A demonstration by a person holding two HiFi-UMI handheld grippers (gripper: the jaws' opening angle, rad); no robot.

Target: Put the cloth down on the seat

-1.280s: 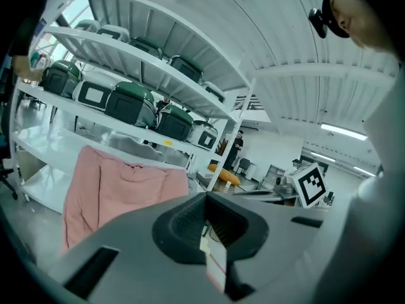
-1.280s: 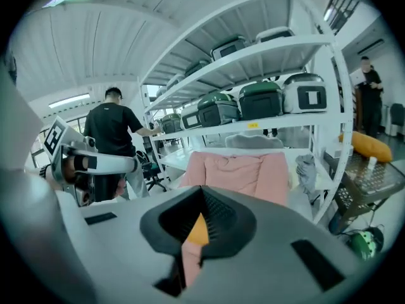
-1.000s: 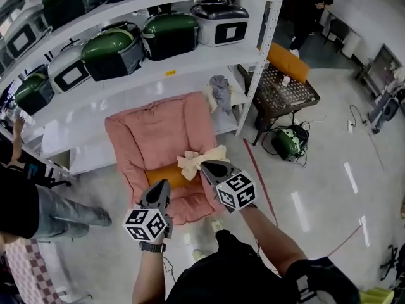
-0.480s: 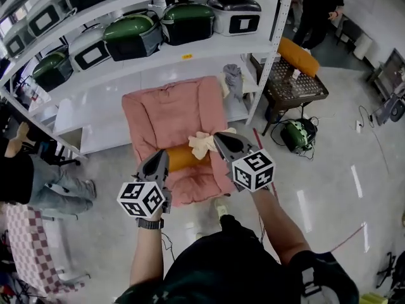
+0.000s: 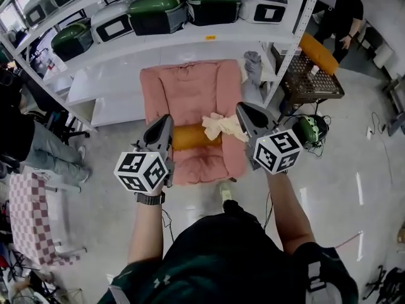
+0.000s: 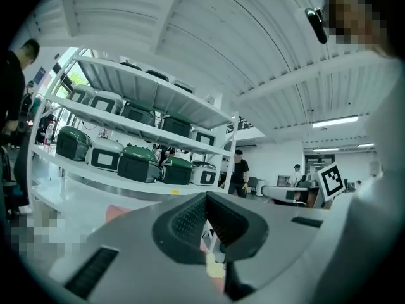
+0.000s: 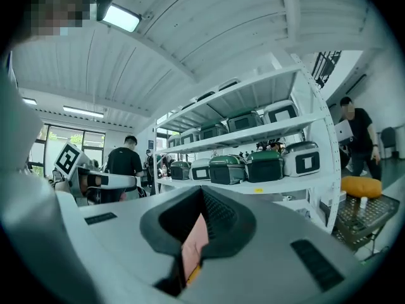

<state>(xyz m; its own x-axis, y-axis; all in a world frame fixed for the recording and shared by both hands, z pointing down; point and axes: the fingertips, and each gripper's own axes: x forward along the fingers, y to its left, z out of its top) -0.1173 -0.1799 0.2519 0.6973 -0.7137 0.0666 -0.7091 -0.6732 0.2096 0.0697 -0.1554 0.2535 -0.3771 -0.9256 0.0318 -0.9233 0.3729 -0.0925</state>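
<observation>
Claws first. Left claw [image 5: 166, 120]: jaws together, nothing between them. Past its tips, its own view shows only the shelving and a sliver of pink and cream. Right claw [image 5: 243, 108]: likewise closed and empty, with a strip of pink showing below its tips in its own view. Both point level, side by side, with their marker cubes toward the person holding them.

Cloth [image 5: 221, 125]: cream, crumpled, lying on the pink seat [image 5: 186, 90] toward its right side, free of both claws. In the head view the right claw's tip overlaps its right edge. Its left end rests against an orange cushion [image 5: 190, 137] that lies across the seat.

The seat stands on the floor in front of a white shelf rack [image 5: 209, 40] loaded with green and grey lidded cases. A grey rag [image 5: 253, 65] hangs near the seat's upper right corner. A person in black [image 5: 348, 11] stands at the far right, beyond the rack.
</observation>
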